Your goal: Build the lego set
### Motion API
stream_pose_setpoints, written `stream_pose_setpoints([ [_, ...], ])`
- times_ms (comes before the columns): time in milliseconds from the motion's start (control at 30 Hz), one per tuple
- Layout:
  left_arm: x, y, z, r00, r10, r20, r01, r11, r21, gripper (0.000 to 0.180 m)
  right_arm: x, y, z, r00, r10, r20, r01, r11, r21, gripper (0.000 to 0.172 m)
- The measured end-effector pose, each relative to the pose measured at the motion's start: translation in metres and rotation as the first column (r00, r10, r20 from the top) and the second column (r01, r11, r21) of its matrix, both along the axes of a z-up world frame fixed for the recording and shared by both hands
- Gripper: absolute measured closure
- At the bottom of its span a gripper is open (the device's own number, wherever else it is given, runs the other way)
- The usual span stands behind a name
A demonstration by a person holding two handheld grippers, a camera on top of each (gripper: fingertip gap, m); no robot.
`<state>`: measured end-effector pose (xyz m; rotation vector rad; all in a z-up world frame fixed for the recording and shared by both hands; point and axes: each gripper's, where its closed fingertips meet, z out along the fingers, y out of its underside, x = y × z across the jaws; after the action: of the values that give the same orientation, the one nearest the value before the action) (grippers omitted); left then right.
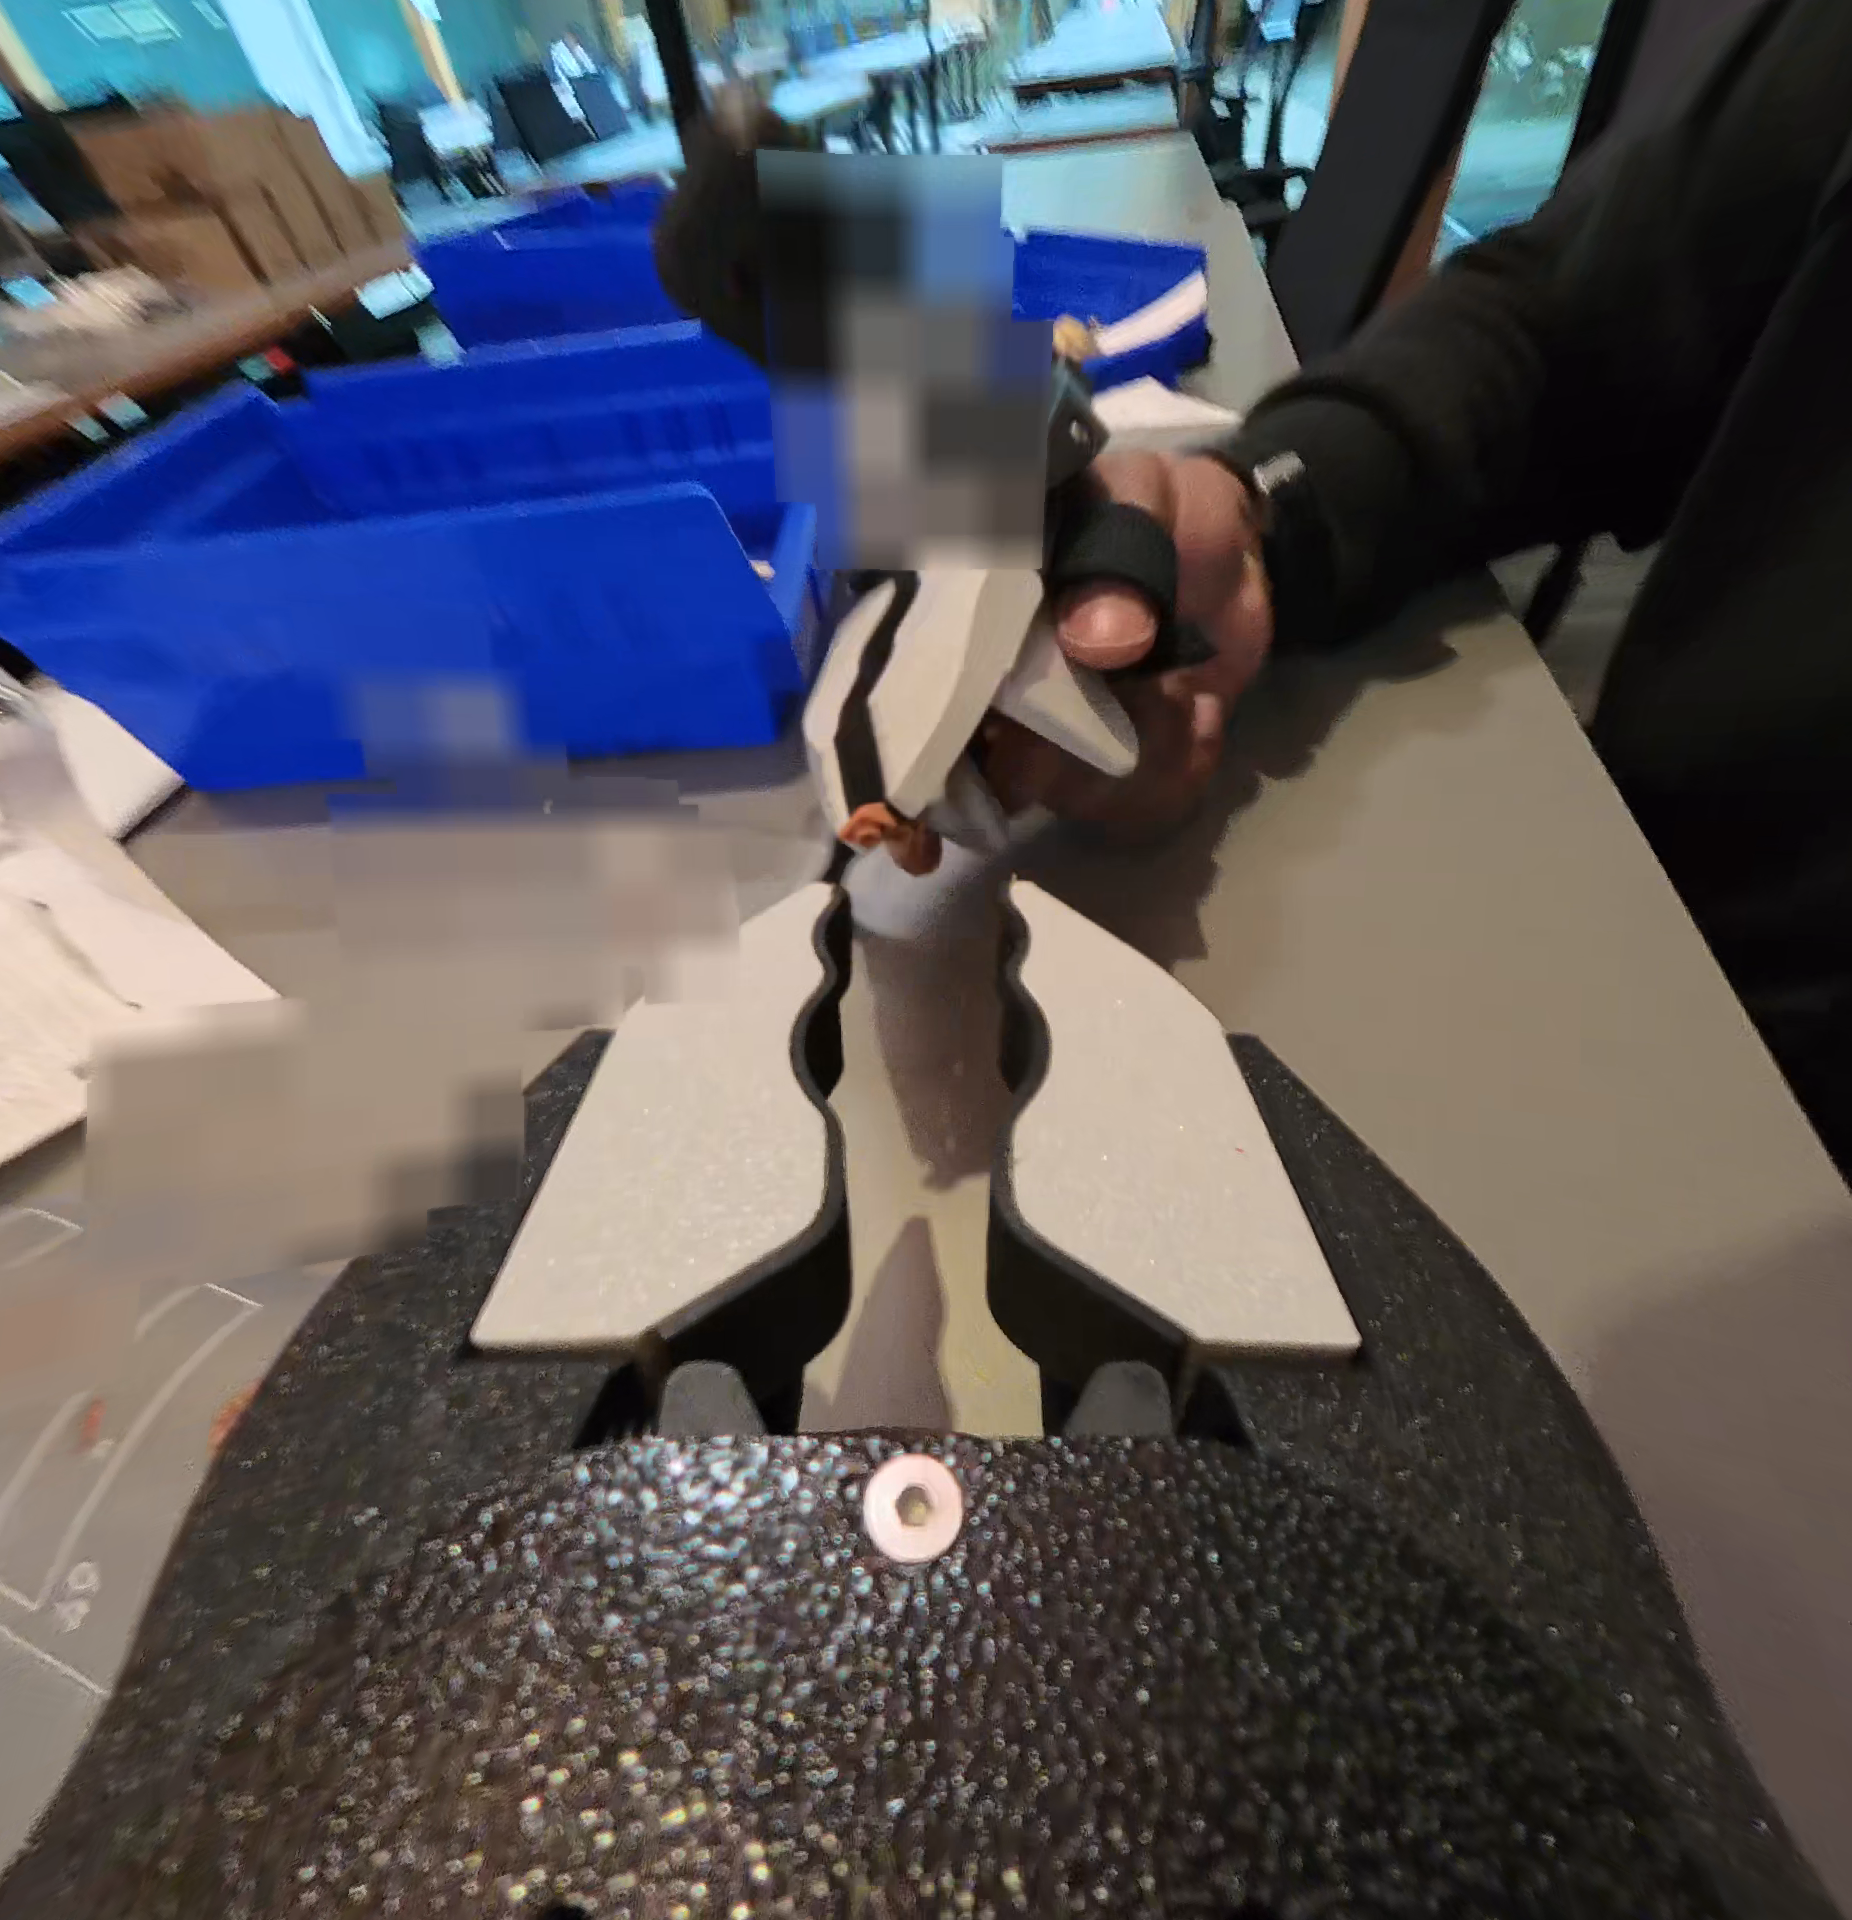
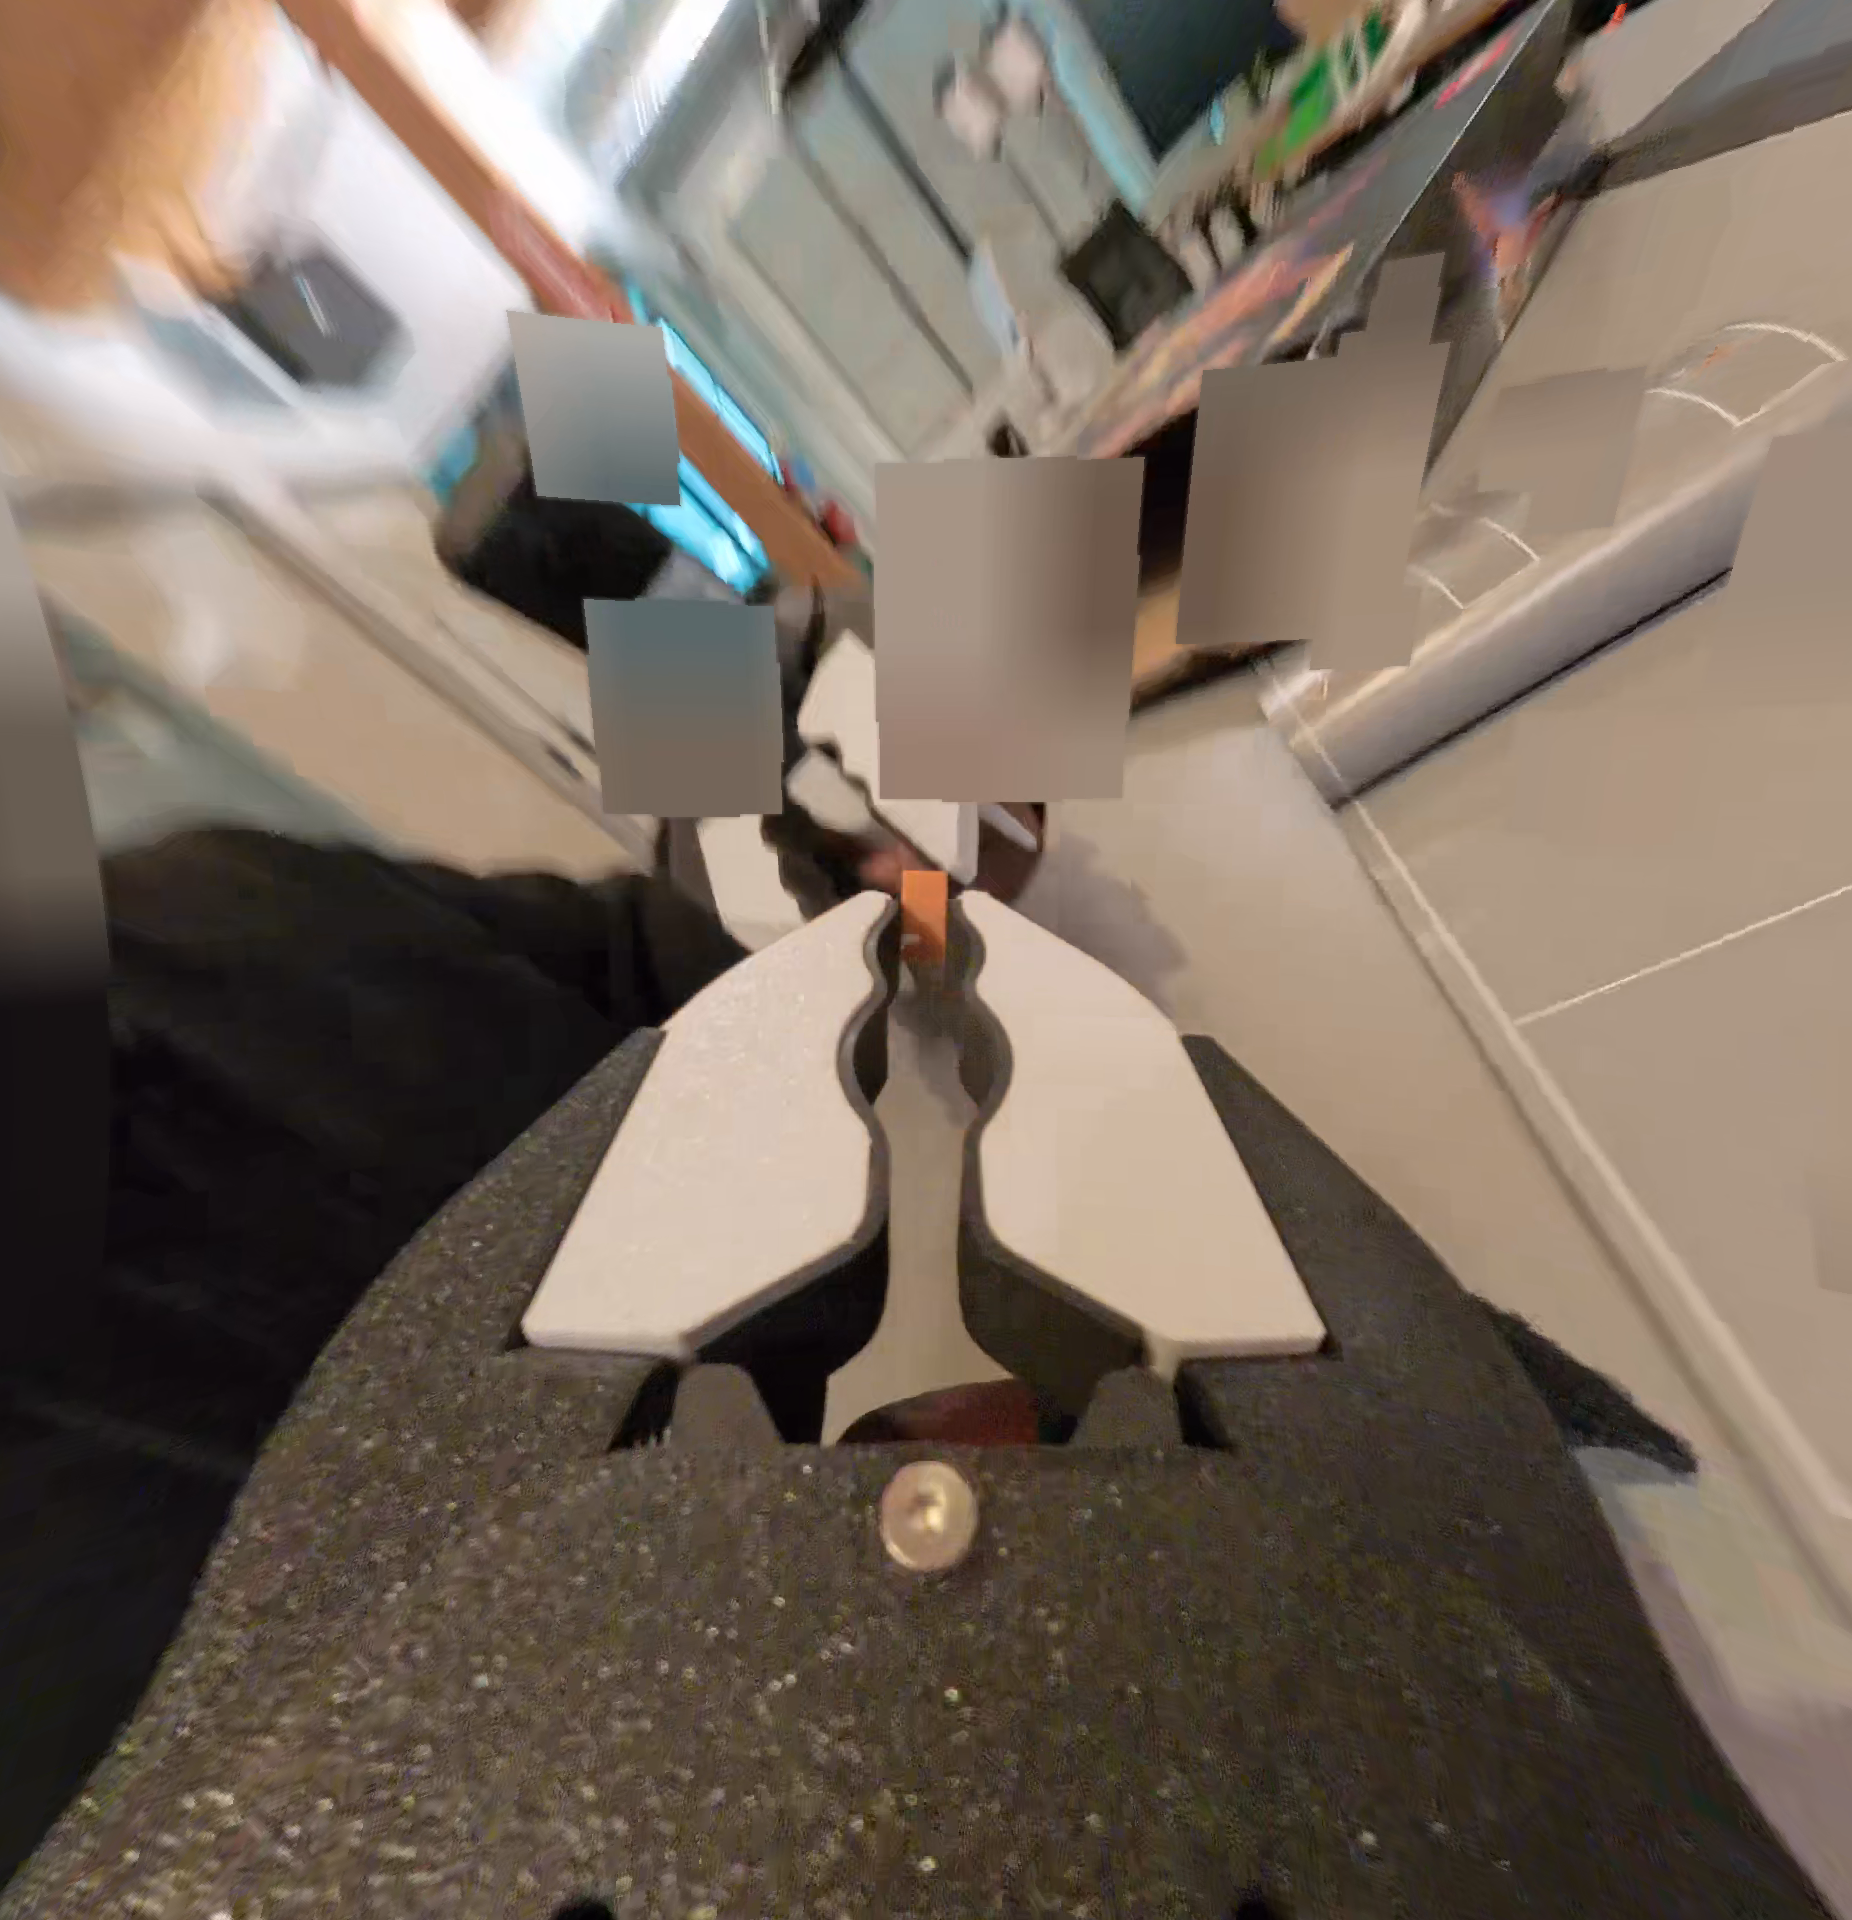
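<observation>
- Between the tips of the left gripper (image 1: 917, 914) stands a pale, whitish roll-like thing (image 1: 906, 894), blurred; its fingers (image 1: 714, 1091) are spread, and whether the pads press on it I cannot tell.
- Just beyond those tips, the right gripper (image 1: 880, 800) points down at the top of the pale thing, its two fingers nearly together on a small orange-brown piece (image 1: 886, 826).
- From the right gripper's own view, the right gripper (image 2: 924, 920) has a small orange strip (image 2: 923, 920) caught between its tips, which are close together; the strip stands upright in the narrow slot.
- A hand (image 1: 1161, 613) with a black strap over one finger holds the right gripper, with a black sleeve (image 1: 1524, 395) behind it on the right.
- Both grippers hover over a grey table (image 1: 1421, 987), near its right edge.
- Blue bins (image 1: 434, 582) stand on the far left of the table, well apart from the grippers.
- White sheets (image 1: 60, 935) lie at the left, near the bins.
- Far behind, the room is blurred: tables and brown boxes.
- Near the strip in the right wrist view, the left gripper's pale fingers (image 2: 849, 800) show partly under a blurred patch.
</observation>
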<state>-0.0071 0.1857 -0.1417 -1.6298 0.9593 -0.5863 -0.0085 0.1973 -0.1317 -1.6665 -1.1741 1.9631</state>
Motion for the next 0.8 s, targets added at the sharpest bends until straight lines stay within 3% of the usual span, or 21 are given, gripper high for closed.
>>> stream_pose_setpoints([
  [100, -0.003, 0.008, 0.014, 0.995, 0.085, 0.053, -0.09, 0.991, 0.1, 0.155, -0.005, 0.009, 0.005, 0.993, -0.109, -0.039, 0.1, 0.977, -0.19, 0.164],
  [267, -0.009, 0.015, 0.019, 0.981, 0.192, 0.01, -0.19, 0.958, 0.217, 0.155, -0.007, 0.006, 0.011, 0.982, -0.173, -0.071, 0.143, 0.941, -0.307, 0.164],
  [600, -0.003, 0.015, 0.012, 0.968, 0.232, -0.092, -0.192, 0.928, 0.32, 0.161, -0.011, -0.007, 0.01, 0.984, -0.157, -0.082, 0.116, 0.923, -0.366, 0.164],
  [800, -0.001, 0.01, 0.009, 0.981, 0.17, -0.093, -0.138, 0.95, 0.28, 0.164, -0.009, -0.011, 0.009, 0.991, -0.108, -0.082, 0.077, 0.948, -0.309, 0.164],
])
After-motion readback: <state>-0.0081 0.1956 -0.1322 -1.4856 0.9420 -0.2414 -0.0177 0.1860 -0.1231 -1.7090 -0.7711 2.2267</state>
